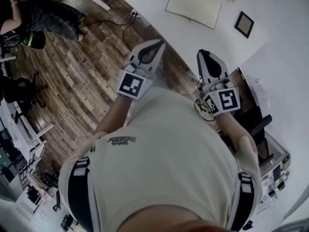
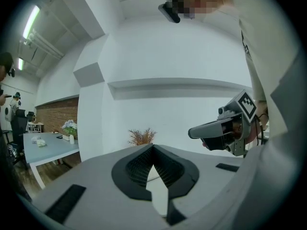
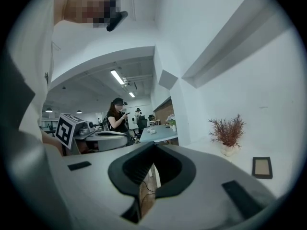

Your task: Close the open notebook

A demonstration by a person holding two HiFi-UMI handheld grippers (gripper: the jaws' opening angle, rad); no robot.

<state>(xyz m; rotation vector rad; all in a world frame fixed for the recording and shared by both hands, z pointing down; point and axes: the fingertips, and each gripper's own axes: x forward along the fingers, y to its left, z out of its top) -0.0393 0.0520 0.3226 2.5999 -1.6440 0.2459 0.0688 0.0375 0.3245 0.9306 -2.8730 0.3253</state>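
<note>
Left grey gripper [image 1: 157, 45] and right grey gripper [image 1: 203, 53] have jaws together, empty; approach the open cream-paged notebook [image 1: 193, 5] low; hook one cover.

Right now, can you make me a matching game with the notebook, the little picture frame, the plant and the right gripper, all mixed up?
Things:
1 notebook
2 picture frame
3 plant
4 right gripper

What fits:
A jaws shut, holding nothing
B reddish-brown twigs, beyond the notebook
C lying open on the white table
D dark border, to the right of the notebook

Pairs: 1-C, 2-D, 3-B, 4-A
</note>
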